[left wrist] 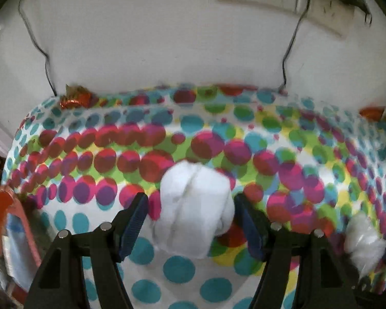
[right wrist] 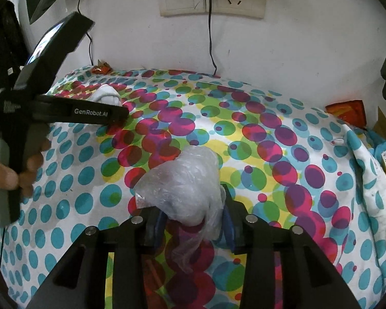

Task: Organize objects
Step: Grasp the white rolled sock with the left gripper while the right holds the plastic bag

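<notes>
Surface: I see a cloth printed with teal, pink, green and yellow dots (right wrist: 283,139) filling the middle and lower part of both views, against a white wall (right wrist: 283,41).
Left gripper: my left gripper (left wrist: 190,206) sits at the bottom centre of the left wrist view, fingers spread wide; a white rolled sock bundle (left wrist: 193,203) lies on the cloth between them, and the picture is too blurred for me to tell whether either pad touches it.
Left gripper, other view: it shows at the upper left (right wrist: 121,110), held by a person's hand (right wrist: 10,172), with the bundle (right wrist: 106,95) peeking above it.
Right gripper: my right gripper (right wrist: 193,221) is at the bottom centre of the right wrist view, fingers narrowly apart, with a white bundle wrapped in crumpled clear plastic (right wrist: 185,188) between them; I cannot tell whether the pads press it.
Back edge: a small orange wrapper (right wrist: 100,70) lies by the wall.
Wall: a white double socket (right wrist: 213,0) at the top, black cables hanging.
</notes>
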